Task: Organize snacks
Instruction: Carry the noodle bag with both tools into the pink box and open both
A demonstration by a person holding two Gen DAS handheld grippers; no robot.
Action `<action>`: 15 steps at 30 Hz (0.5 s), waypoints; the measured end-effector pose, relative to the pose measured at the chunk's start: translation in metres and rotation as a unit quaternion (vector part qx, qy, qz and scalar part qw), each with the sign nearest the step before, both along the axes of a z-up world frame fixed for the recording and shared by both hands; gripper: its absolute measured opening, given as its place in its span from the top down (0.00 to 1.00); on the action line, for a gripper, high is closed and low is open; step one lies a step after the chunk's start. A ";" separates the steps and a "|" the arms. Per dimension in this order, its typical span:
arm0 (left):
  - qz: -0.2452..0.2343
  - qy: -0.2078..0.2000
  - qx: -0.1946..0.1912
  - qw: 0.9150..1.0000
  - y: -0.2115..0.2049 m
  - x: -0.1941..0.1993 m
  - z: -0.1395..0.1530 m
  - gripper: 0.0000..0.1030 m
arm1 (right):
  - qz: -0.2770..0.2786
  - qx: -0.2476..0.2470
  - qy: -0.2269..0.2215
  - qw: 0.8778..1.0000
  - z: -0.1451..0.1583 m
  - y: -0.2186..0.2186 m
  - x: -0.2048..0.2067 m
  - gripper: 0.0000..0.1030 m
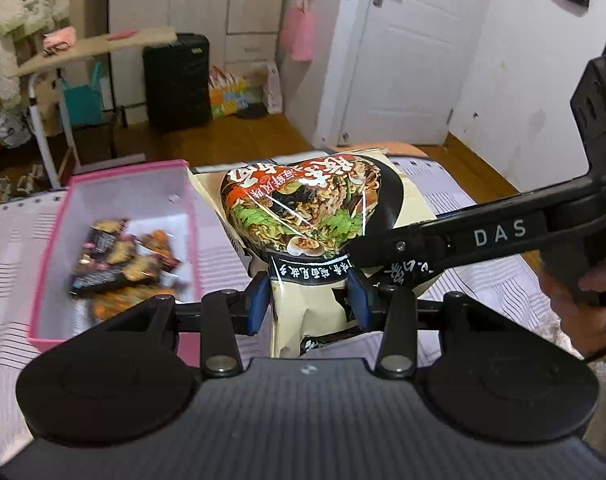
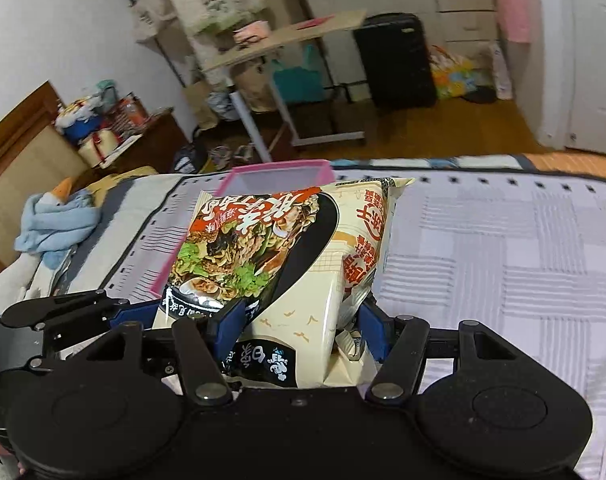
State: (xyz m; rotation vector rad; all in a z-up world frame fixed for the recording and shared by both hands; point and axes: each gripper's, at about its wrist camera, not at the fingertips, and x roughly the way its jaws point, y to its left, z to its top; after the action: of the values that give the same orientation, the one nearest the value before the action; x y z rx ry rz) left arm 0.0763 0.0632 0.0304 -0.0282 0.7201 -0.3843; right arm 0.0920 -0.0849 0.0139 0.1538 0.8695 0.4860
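Observation:
A cream and black instant noodle packet [image 1: 303, 216] with a noodle picture lies on the bed, right of a pink box [image 1: 55, 240]. The box holds several small dark and orange snack packs [image 1: 123, 264]. My left gripper [image 1: 308, 300] is shut on the packet's near end, blue pads on both sides. My right gripper [image 2: 301, 320] is shut on the same packet [image 2: 287, 248] from its own side; its black arm [image 1: 503, 236] reaches in from the right in the left wrist view. The pink box's rim [image 2: 279, 168] shows behind the packet.
The bed has a pale striped and checked cover [image 2: 503, 260]. A blue cloth [image 2: 51, 224] lies at the bed's left. Beyond the bed stand a tilted side table [image 1: 91, 48], a black suitcase [image 1: 177, 80] and a white door [image 1: 415, 48].

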 end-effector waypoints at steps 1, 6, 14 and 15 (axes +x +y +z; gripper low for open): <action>0.002 -0.004 -0.002 1.000 0.008 0.000 0.002 0.60 | 0.007 -0.002 -0.001 1.000 0.001 0.007 0.004 0.35; 0.029 -0.007 -0.018 0.999 0.052 0.007 0.006 0.59 | 0.031 0.000 0.006 1.000 0.001 0.047 0.032 0.35; 0.094 -0.003 -0.036 0.995 0.120 0.056 -0.013 0.59 | 0.050 0.025 0.058 0.997 -0.029 0.103 0.100 0.35; 0.101 -0.002 -0.034 0.994 0.127 0.064 -0.017 0.59 | 0.048 0.029 0.064 0.996 -0.034 0.109 0.109 0.35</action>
State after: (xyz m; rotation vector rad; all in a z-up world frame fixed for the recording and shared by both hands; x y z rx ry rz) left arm 0.1404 0.1903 0.0132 -0.1642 0.6936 -0.2144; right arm 0.2008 0.0243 -0.0196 0.1984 0.9929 0.5966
